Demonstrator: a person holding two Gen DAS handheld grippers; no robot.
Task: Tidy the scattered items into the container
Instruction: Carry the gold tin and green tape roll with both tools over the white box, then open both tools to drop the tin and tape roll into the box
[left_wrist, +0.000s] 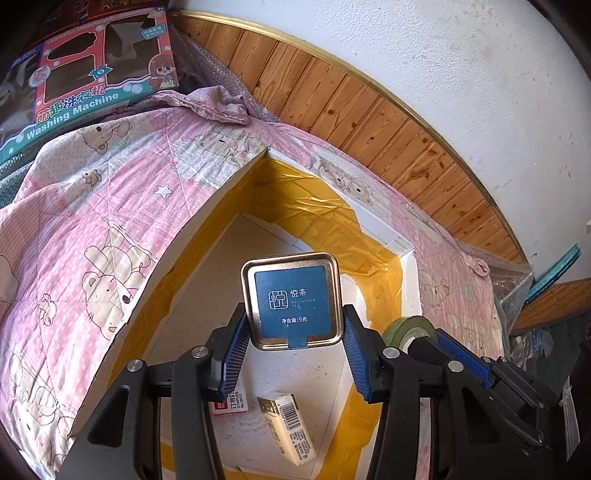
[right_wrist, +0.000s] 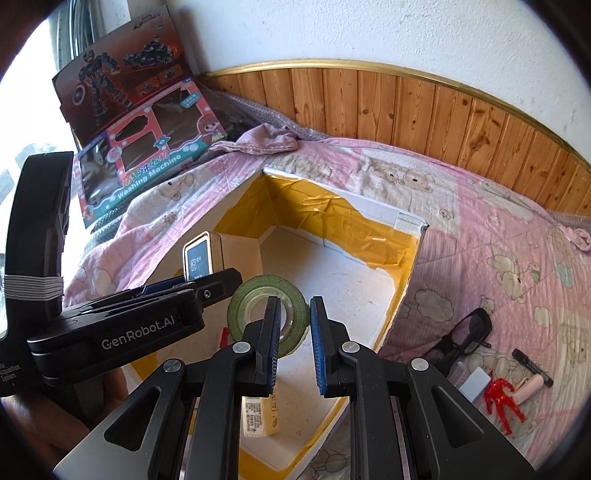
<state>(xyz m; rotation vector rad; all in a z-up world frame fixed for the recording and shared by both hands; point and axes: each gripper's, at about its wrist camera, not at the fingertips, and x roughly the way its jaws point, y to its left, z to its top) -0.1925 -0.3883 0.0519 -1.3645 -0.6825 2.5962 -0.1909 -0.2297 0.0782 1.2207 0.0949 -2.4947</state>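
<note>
Two tools hang over the open box (right_wrist: 408, 254) on the bed: your left tool (left_wrist: 293, 345) clamps the tea tin (left_wrist: 291, 301) upright above the box floor, while your right tool (right_wrist: 293, 341) pinches the green tape roll's (right_wrist: 247, 299) rim, box directly beneath both.

A washing-machine toy box (right_wrist: 147, 162) leans at the wall, far left of the claw, with a dark robot toy box (right_wrist: 114, 85) behind it. Wood panelling (right_wrist: 406, 107) runs beyond the pink bear-print quilt (right_wrist: 480, 240).
</note>
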